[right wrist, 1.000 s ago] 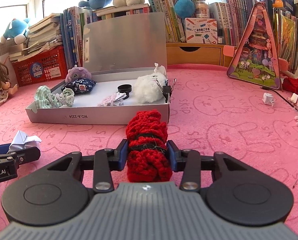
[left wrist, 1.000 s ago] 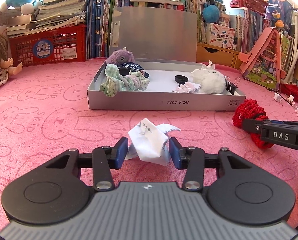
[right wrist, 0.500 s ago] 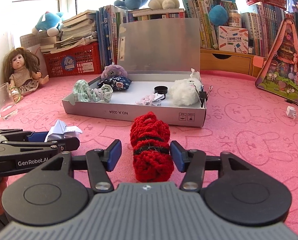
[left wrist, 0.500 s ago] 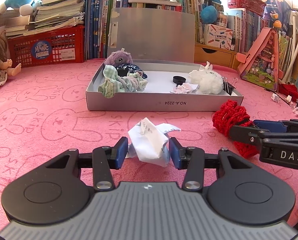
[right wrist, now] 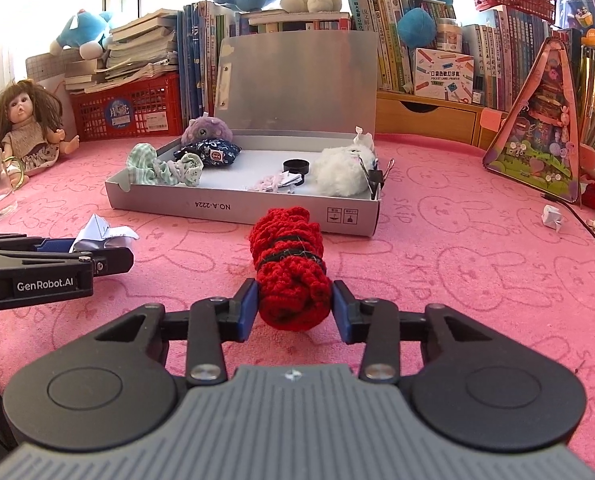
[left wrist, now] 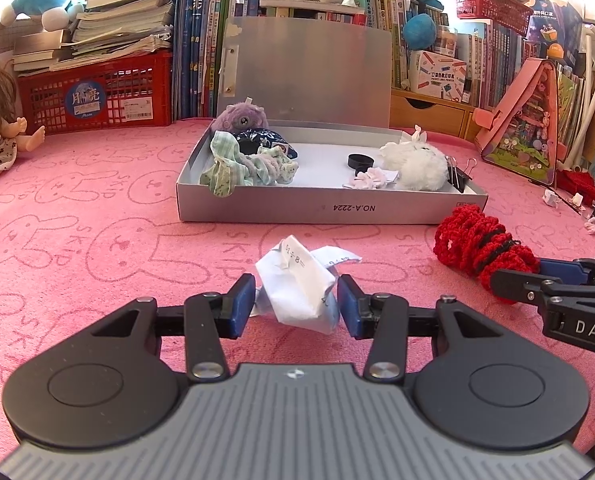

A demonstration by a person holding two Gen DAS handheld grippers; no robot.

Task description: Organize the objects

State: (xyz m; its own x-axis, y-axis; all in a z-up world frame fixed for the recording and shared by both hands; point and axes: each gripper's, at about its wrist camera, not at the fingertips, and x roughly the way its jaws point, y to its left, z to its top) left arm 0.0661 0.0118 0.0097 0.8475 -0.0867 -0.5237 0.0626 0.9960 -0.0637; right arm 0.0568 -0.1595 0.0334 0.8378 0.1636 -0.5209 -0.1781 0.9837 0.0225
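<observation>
Now both pickups look in hand: left gripper (left wrist: 296,306) pinches the crumpled paper (left wrist: 297,290), right gripper (right wrist: 293,306) is closing on the red yarn bundle (right wrist: 289,264), both before the grey box's (right wrist: 233,210) front edge, needing lifts over it.

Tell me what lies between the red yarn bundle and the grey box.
Nothing but bare pink mat. In the right wrist view, the yarn bundle, held in the right gripper, points at the box front wall, with only mat between them.
</observation>
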